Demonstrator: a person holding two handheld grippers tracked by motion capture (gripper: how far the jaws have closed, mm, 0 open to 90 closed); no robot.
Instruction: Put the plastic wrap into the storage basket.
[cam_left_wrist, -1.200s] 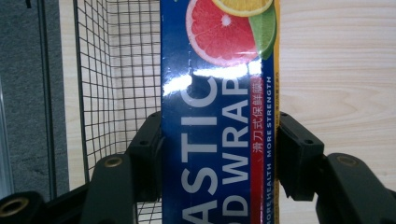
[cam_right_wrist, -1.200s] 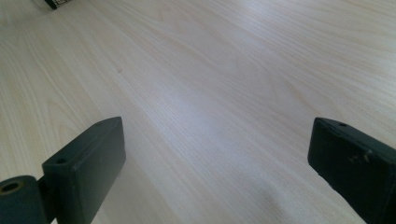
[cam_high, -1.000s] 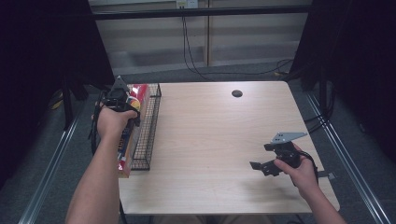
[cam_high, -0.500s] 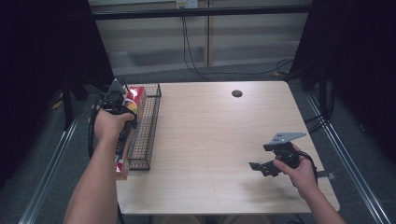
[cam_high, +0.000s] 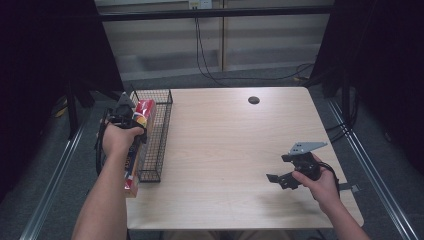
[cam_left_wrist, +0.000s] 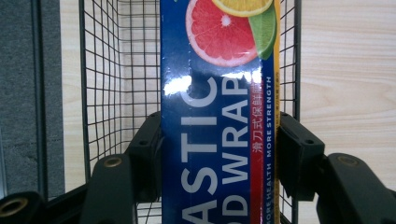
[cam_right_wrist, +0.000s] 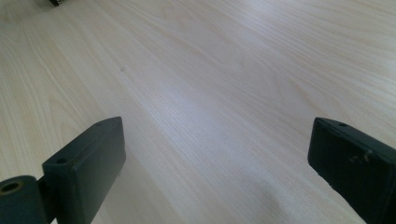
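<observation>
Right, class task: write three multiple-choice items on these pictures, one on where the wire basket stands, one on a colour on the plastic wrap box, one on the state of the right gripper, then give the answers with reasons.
1. Where on the table does the wire basket stand?
A. along the left edge
B. in the middle
C. at the right edge

2. What is the main colour behind the white lettering on the plastic wrap box?
A. green
B. dark blue
C. black

3. In what state is the right gripper?
A. shut on the box
B. shut on nothing
C. open over bare wood

Answers: 1 A, the high view shows it along the left edge by the left gripper; 2 B, the left gripper view shows white letters on dark blue; 3 C, its jaws stand wide apart above the table.
</observation>
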